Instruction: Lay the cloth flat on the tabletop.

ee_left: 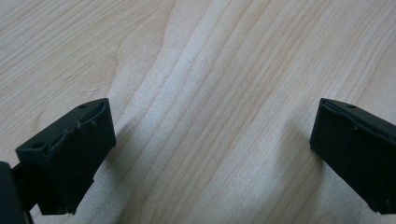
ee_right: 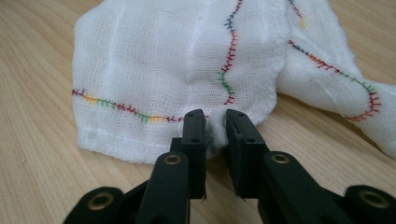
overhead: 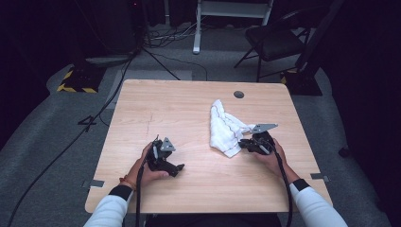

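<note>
A crumpled white cloth (overhead: pixel 224 127) with coloured stitching lies on the wooden table (overhead: pixel 189 104), right of centre. My right gripper (overhead: pixel 243 143) sits at the cloth's near right edge. In the right gripper view the cloth (ee_right: pixel 177 60) has a fold of its hem pinched between the two black jaws of the right gripper (ee_right: pixel 215 126). My left gripper (overhead: pixel 176 169) rests low over bare wood at the front left, apart from the cloth. In the left gripper view its jaws stand wide, and the left gripper (ee_left: pixel 212 140) has nothing between them.
A round grommet hole (overhead: pixel 239 94) is set near the table's far edge. Beyond the table stand a dark chair (overhead: pixel 274 42), a white frame leg (overhead: pixel 196 28) and cables on the grey floor. Metal brackets (overhead: pixel 321 177) sit at the table's front corners.
</note>
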Demonstrator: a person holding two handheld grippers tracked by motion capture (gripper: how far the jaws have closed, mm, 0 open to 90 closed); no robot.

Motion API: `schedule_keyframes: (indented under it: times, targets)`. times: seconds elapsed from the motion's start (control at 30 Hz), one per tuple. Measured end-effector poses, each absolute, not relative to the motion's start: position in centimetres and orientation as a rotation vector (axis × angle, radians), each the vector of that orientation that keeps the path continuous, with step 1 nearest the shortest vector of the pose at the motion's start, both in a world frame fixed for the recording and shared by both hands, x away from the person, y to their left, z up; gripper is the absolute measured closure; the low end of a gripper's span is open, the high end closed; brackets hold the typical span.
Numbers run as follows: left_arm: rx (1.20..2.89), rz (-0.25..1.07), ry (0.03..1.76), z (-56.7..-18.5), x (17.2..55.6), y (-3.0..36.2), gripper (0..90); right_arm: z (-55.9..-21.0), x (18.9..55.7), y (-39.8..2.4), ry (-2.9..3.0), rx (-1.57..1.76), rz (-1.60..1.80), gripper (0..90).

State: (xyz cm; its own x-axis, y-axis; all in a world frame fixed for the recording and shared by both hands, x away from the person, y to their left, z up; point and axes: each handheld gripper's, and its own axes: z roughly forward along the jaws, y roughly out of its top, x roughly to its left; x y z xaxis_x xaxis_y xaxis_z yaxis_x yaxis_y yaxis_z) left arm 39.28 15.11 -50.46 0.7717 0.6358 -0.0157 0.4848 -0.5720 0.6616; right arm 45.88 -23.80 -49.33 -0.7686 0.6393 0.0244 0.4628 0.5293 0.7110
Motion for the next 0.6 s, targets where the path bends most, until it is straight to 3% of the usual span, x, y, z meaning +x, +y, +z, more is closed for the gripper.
schedule_keyframes:
  times: [0.13,0.6]
  targets:
    - [2.290,0.302,0.860,-50.4,39.1,14.9,0.0,-48.9,45.4,-23.4,2.517,0.867,1.044,85.5]
    - [2.291,0.303,0.858,-50.4,39.1,14.9,0.2,-44.2,41.7,-22.3,2.449,0.634,1.194,86.6]
